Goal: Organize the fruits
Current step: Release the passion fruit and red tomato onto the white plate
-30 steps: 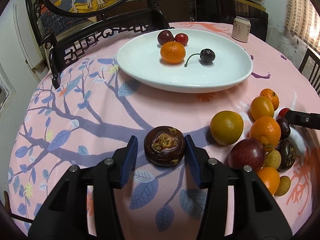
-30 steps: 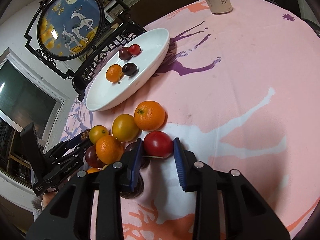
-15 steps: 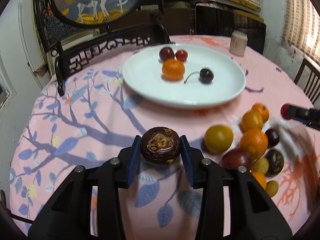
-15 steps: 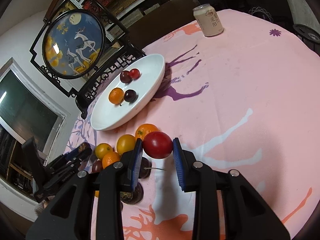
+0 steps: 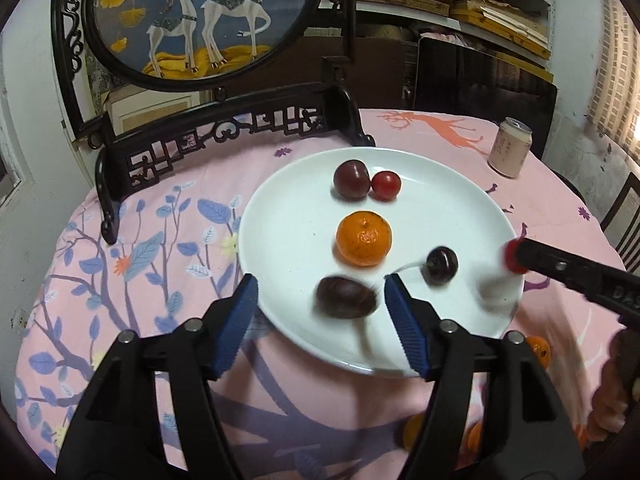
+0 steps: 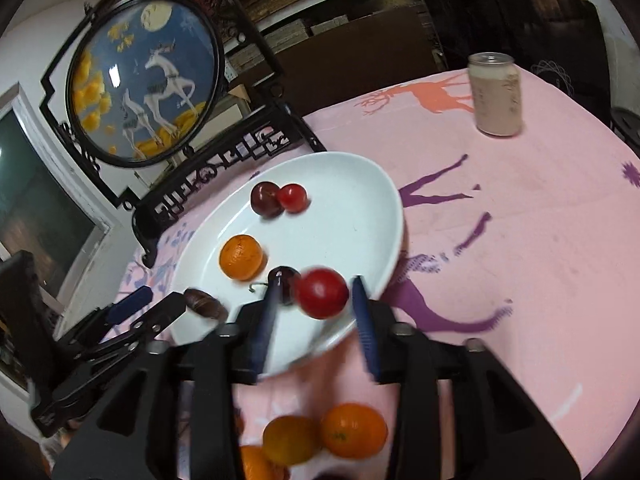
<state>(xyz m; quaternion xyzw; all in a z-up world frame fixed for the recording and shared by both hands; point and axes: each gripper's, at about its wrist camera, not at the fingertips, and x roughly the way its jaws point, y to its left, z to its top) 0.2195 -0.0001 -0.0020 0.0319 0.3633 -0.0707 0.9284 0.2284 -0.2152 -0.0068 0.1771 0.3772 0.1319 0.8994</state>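
A white plate (image 5: pixel 288 240) (image 6: pixel 360 216) holds a dark plum (image 5: pixel 351 179), a small red fruit (image 5: pixel 386 186), an orange (image 5: pixel 363 238) and a dark cherry (image 5: pixel 441 265). My left gripper (image 5: pixel 320 300) is open over the plate's near rim; the dark brown fruit (image 5: pixel 346 297) (image 6: pixel 206 305) lies blurred between its jaws, free of both. My right gripper (image 6: pixel 314 300) is open over the plate's right rim; the red fruit (image 6: pixel 322 293) (image 5: pixel 512 255) sits between its jaws, blurred, touching neither pad.
Loose oranges (image 6: pixel 354 430) and other fruit (image 5: pixel 538 350) lie on the pink tablecloth below the plate. A drink can (image 6: pixel 496 94) (image 5: pixel 510 147) stands at the back right. A carved black stand with a round deer picture (image 5: pixel 200 16) is behind the plate.
Both grippers carried their fruit from the cloth to above the plate and opened. The brown fruit and the red fruit are released and blurred in motion.
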